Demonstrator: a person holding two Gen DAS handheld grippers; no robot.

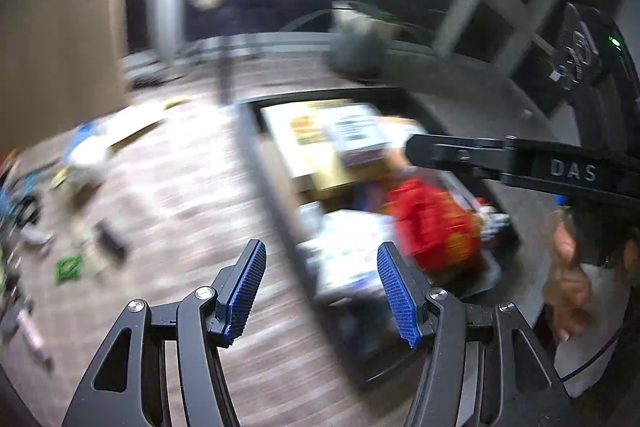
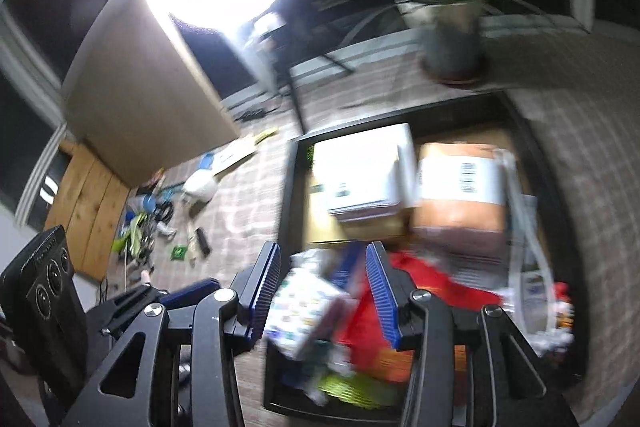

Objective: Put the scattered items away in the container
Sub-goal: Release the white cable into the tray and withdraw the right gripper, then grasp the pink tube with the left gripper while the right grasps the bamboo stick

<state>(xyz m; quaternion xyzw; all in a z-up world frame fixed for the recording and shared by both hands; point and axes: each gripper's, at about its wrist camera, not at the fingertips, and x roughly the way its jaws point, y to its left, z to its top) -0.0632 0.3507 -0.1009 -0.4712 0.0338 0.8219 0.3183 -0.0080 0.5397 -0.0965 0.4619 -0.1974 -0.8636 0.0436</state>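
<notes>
Both grippers hung above a dark container on the wood-look floor, already crowded with boxes and a red packet. The left gripper stood partly open and empty. The right gripper stood partly open over a patterned carton, apparently not clamping it. More scattered items lay well apart, leftward. Best: swing there unhurried, picking one piece squarely.

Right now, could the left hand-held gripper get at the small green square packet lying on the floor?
Probably yes. The left hand-held gripper is open and empty, and the small green square packet lies on bare wood-look floor outside the black container; nothing blocks the way, though it must swing left.
</notes>
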